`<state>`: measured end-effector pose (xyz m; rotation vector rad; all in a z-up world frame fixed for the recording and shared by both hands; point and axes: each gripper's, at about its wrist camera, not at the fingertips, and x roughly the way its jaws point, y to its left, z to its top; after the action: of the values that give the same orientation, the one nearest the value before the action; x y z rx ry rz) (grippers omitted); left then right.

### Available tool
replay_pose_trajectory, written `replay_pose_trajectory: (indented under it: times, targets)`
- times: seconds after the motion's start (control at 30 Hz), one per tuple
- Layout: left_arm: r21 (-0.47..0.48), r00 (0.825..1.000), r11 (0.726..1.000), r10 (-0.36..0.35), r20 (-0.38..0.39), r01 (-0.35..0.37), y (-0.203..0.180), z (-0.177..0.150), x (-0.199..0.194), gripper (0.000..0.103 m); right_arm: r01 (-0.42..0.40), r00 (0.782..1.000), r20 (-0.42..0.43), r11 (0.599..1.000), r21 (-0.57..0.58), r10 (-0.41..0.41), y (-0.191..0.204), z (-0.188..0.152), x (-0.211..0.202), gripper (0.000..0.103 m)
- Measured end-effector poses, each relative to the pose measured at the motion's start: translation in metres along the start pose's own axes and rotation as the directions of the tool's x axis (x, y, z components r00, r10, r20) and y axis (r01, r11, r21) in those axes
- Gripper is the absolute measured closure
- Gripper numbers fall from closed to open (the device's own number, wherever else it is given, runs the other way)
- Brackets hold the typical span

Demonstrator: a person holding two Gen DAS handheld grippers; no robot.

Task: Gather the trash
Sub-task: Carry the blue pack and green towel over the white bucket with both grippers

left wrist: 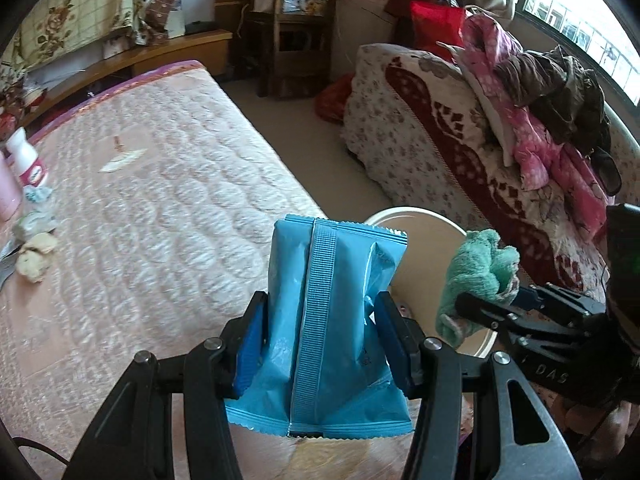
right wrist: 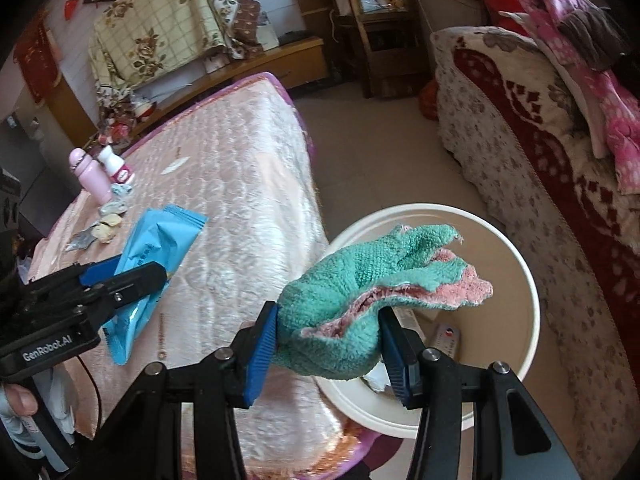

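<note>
Nearest to us, our left gripper [left wrist: 320, 344] is clamped on a blue snack wrapper [left wrist: 332, 328], pinched at its middle so both crimped ends stick out free, which should let it fall cleanly once we let go. Our right gripper [right wrist: 328, 344] is closed on a crumpled green and pink rag [right wrist: 372, 300], held bunched so its loose corner hangs out over the cream bin [right wrist: 532, 280] standing on the floor just beside the near corner of the bed [right wrist: 240, 184]. We judge both pieces are being carried to that bin: the rag is already above its opening, while the wrapper is over the bed's near edge, just short of the rim. Some paper and a small box already lie in the bin's bottom. The two grippers sit close together, so we think they could crowd each other over the opening if both drop at once. Farther along the left edge of the bed, crumpled tissue wads [right wrist: 110, 224] and a foil scrap [right wrist: 82, 240] remain to be gathered, next to a pink bottle [right wrist: 92, 178] and a white bottle [right wrist: 116, 168]. Beyond the floor gap stands a covered sofa [right wrist: 520, 152] piled with clothes.
</note>
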<state>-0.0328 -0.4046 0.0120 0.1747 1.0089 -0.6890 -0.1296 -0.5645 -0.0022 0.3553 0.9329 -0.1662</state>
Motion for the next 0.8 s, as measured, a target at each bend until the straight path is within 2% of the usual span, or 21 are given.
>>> replay_pose_trajectory:
  times: [0.8]
  targets:
    - [0.037,0.995,0.996,-0.084,-0.052,0.086,-0.047,0.022,0.048,0.047,0.058,0.998,-0.017,0.995,0.082,-0.056,-0.046,-0.009,0.016,0.050]
